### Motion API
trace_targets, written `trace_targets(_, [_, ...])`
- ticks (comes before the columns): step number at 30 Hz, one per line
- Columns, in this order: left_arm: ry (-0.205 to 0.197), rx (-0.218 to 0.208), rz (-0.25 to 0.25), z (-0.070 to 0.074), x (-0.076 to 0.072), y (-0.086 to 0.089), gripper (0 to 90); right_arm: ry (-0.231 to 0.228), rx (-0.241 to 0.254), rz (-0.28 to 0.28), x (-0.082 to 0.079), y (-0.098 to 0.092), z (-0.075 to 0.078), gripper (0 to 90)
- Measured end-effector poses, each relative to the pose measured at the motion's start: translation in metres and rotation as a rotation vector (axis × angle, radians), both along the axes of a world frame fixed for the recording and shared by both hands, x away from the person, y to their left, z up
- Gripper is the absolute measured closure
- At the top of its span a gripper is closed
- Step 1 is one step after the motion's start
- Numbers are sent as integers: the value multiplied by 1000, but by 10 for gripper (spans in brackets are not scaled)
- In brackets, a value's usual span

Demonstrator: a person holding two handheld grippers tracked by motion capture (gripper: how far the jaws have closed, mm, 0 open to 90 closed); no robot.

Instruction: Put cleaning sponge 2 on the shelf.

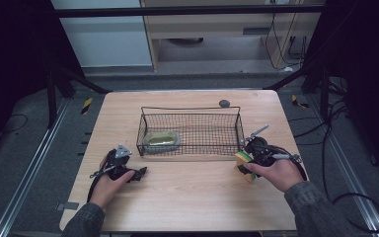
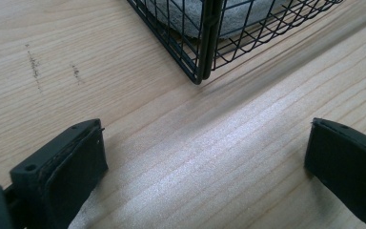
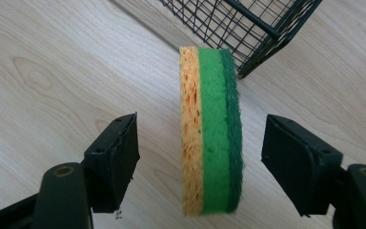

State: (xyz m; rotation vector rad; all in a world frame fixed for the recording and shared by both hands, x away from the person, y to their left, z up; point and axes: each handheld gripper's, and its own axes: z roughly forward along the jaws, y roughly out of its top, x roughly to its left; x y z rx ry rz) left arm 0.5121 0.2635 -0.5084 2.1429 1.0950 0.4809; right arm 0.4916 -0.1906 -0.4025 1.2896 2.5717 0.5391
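At the near right of the pale wooden table (image 1: 187, 197), the right gripper (image 3: 200, 157) straddles a yellow-and-green layered sponge (image 3: 212, 129) standing on edge, pads clear of both faces, apparently lined up for a pickup. The left gripper (image 2: 205, 157) rests wide open and empty. Beyond, a black wire-mesh basket (image 1: 190, 129) likely awaits the sponge.

On the desk (image 1: 187, 197), a black wire basket (image 1: 190, 109) sits near the far edge with a yellowish sponge (image 1: 161, 138) in its left end, the left gripper (image 1: 140, 173) rests off its near-left corner, and the right gripper (image 1: 242, 163) meets an upright orange-green sponge (image 1: 242, 159) beside its near-right corner.
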Motion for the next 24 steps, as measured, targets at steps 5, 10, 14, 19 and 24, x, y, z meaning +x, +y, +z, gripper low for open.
trace_targets(5, [0, 0, -4, 0, 0, 0, 0, 21, -4, -8, 8, 2, -6, 347])
trace_targets(10, [0, 0, -6, 0, 1, 0, 0, 37, -13, -3, 13, 4, -9, 390])
trace_targets(14, [0, 0, -7, 0, 1, 1, 0, 63, -27, 11, 18, 6, -12, 413])
trace_targets(19, [0, -1, -9, 0, 1, 1, 0, 84, -37, 15, 20, 7, -11, 451])
trace_targets(24, [0, -1, -9, 0, 1, 1, 0, 103, -45, 28, 20, 8, -12, 589])
